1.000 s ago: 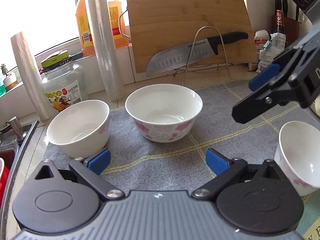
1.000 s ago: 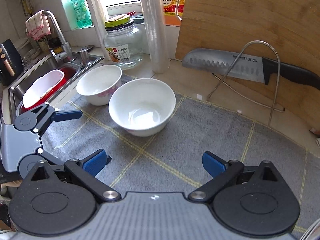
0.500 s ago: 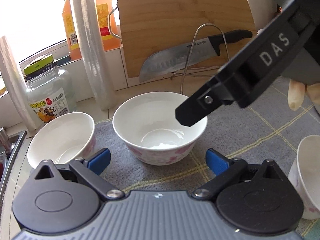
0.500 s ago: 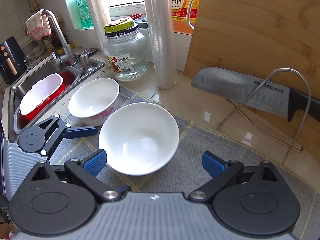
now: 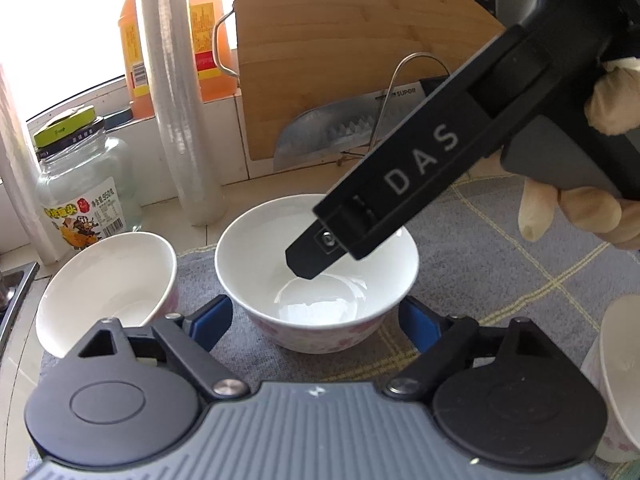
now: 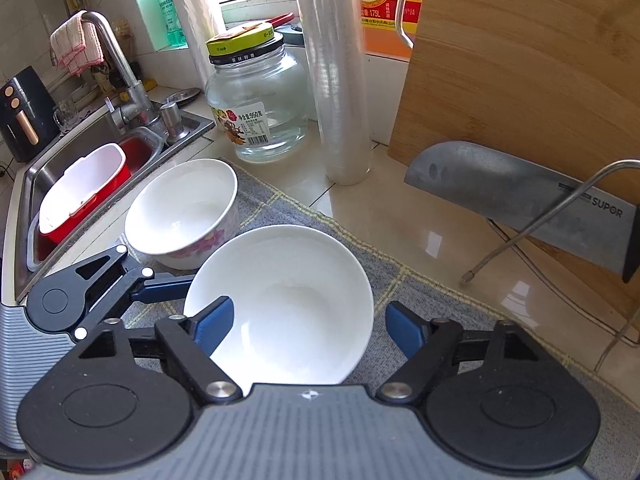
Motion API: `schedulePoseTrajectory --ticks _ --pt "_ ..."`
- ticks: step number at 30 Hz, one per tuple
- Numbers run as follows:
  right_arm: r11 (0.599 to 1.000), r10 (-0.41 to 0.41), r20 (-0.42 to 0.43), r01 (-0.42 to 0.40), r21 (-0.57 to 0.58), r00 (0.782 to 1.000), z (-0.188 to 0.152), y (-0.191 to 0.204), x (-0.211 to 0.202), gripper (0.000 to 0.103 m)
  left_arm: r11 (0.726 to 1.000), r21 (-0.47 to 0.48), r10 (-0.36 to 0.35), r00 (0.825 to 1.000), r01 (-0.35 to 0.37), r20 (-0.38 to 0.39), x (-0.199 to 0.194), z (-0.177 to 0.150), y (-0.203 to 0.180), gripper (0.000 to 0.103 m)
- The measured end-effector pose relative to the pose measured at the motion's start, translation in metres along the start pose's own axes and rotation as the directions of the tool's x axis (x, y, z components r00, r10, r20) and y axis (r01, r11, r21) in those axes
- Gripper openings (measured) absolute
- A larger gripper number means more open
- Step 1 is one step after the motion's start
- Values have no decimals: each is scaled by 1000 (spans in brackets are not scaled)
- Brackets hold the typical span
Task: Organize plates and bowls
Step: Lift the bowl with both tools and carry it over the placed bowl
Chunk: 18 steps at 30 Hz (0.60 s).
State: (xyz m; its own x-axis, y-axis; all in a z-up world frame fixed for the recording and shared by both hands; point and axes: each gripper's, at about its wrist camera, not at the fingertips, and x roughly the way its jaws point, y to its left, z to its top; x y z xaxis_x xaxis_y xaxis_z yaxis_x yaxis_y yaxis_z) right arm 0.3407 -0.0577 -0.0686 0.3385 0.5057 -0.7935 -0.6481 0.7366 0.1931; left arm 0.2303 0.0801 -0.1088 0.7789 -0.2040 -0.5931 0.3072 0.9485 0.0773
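Middle bowl (image 5: 316, 276): glossy white ceramic, round, pink floral outside, sat on the grey woven mat (image 5: 480, 264). I had left gripper (image 5: 316, 320) and right gripper (image 6: 308, 326) both closing around it, pads apparently not yet touching.

We are in a home kitchen: at the left of the right-wrist view sits a steel sink (image 6: 48, 184) with a faucet (image 6: 116, 60). At the upper right a bamboo cutting board (image 6: 520, 60) leans behind a cleaver (image 6: 512, 188), and a glass jar (image 6: 256, 104) and cooking wine bottle (image 6: 384, 0) stand on the bench (image 6: 400, 216).
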Motion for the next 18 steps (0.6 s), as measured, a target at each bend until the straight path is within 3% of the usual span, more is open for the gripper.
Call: schedulePoseTrajectory --ticks 11,18 --pt "1000 10 -7 -10 12 1000 2 -3 7 72 1000 -10 -10 1000 10 -1 1 0 1 86" --pt "999 18 -2 -18 28 1000 4 -6 12 71 1000 -13 -13 1000 13 -6 1 0 1 86"
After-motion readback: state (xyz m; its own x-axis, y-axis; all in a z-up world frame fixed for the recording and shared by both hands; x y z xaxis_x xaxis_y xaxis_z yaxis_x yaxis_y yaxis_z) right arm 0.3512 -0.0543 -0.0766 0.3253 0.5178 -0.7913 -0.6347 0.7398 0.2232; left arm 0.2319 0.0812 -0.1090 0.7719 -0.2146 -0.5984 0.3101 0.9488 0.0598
